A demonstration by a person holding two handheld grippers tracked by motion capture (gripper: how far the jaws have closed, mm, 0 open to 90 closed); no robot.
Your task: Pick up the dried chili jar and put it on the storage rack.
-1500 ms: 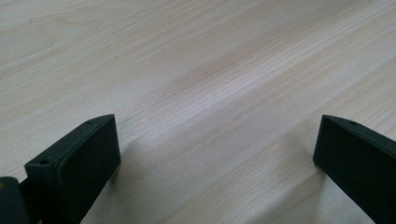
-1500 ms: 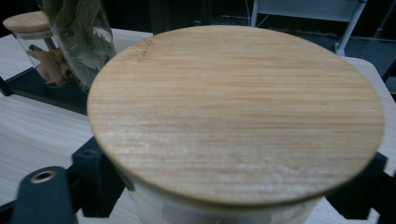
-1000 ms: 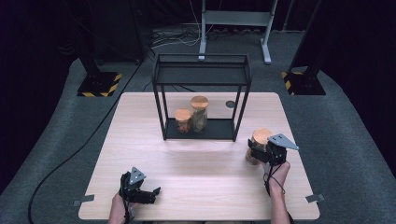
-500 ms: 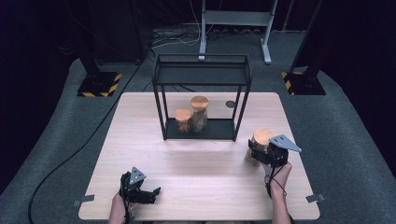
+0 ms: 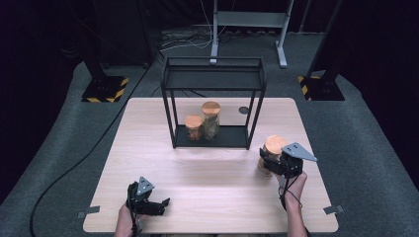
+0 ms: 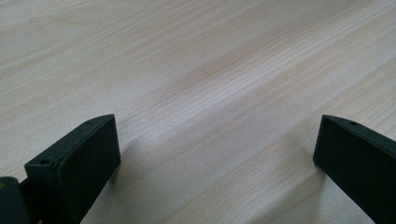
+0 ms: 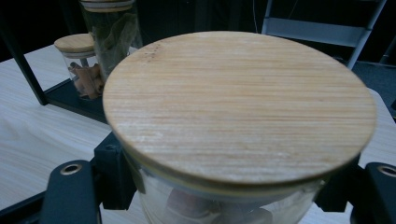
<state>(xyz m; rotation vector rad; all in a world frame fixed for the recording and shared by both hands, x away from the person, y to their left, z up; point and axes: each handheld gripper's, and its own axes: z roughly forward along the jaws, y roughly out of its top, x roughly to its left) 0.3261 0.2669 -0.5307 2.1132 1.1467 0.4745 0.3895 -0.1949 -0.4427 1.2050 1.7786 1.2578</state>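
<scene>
Nearest me, my left claw (image 5: 157,204) sits low on the near edge of the desk (image 5: 212,197), exactly where it was a second ago. Its jaws stand wide apart with only bare wood between them, touching nothing.

Further out on the right, little has shifted either: my right claw (image 5: 271,162) has barely drifted over the last second, and the jar (image 5: 272,154) is in the same spot near the desk's right side. In the right gripper view the wooden lid (image 7: 239,105) looms close, with the jaws pressed against the glass just under it on both sides. So I read the grip as made and clamped on the jar, with the carry not yet begun.

Beyond that stands the black wire shelf (image 5: 213,74), its bottom tray holding a short jar (image 5: 193,127) and a tall jar (image 5: 211,119) side by side. Open tray space remains to their right, which I judge is where my jar goes.
</scene>
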